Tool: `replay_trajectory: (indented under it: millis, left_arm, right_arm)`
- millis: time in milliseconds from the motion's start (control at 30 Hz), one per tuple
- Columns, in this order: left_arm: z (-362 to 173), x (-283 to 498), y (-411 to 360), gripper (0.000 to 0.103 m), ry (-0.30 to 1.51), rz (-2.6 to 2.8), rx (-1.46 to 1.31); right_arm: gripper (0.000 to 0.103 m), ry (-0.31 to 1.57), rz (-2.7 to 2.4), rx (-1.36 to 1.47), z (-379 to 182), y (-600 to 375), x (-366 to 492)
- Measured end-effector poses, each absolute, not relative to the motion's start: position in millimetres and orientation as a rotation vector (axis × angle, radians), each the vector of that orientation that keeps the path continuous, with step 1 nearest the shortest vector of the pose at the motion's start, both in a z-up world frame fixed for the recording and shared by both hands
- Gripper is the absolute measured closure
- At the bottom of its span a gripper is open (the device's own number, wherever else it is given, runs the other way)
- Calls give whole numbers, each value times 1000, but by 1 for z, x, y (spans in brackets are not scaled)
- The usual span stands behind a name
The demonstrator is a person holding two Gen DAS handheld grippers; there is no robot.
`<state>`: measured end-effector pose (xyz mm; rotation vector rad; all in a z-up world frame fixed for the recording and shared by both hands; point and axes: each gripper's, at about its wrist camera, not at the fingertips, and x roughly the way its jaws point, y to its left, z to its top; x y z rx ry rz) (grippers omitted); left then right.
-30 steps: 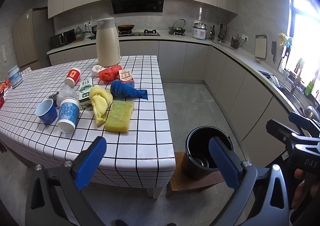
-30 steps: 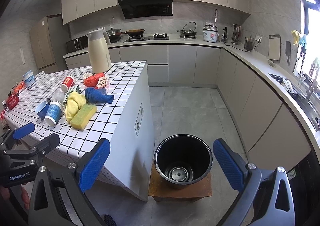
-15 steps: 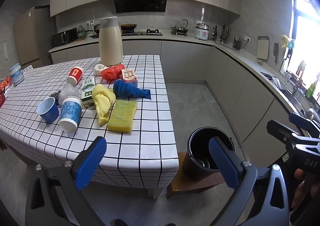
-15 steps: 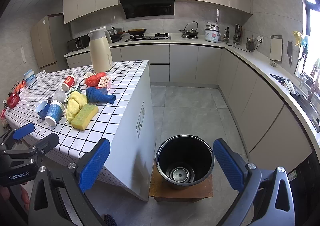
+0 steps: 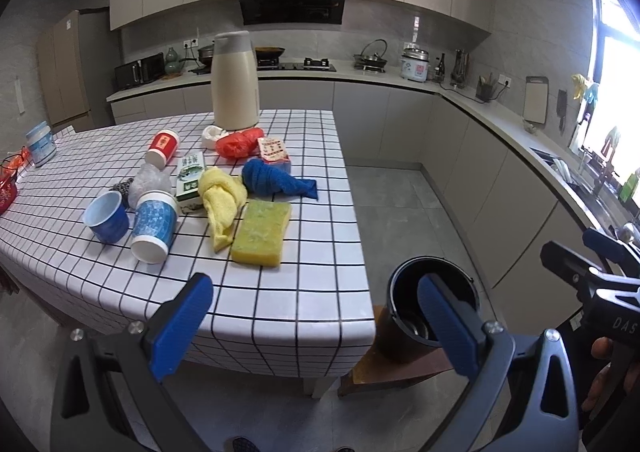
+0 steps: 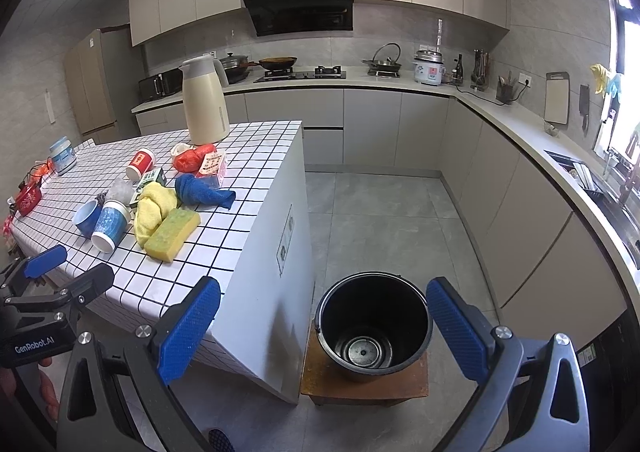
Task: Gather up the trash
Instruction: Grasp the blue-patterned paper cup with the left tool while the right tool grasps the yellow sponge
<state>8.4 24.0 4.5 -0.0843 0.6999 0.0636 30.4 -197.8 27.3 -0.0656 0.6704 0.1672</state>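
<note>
1. Up front, left gripper [image 5: 316,324] spread wide, holding nothing, hovering over the checked table [image 5: 280,300] edge.
2. Likewise right gripper [image 6: 324,328] spread wide and empty, above black bucket [image 6: 374,328] on wooden stool [image 6: 364,384].
3. Toward 11 o'clock: yellow sponge [image 5: 262,232], yellow cloth [image 5: 220,199], blue cloth [image 5: 276,181], paper cups [image 5: 154,226], all on the table.

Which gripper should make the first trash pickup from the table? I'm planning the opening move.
Probably the left gripper. Its open jaws point over the tiled table, toward the toppled blue paper cup. The right gripper, also open and empty, points at the black bucket on the floor stool.
</note>
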Motion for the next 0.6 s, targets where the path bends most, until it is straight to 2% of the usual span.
replay_trajectory:
  millis: [267,600]
  left_arm:
    - [-1,6,56,0,712,134,-96]
    - [-19,5,119,0,758,177,-161]
  right_arm:
    - [0,598,218,-66,22,-178,38]
    - [0,757,325,-78,-10,-122,67]
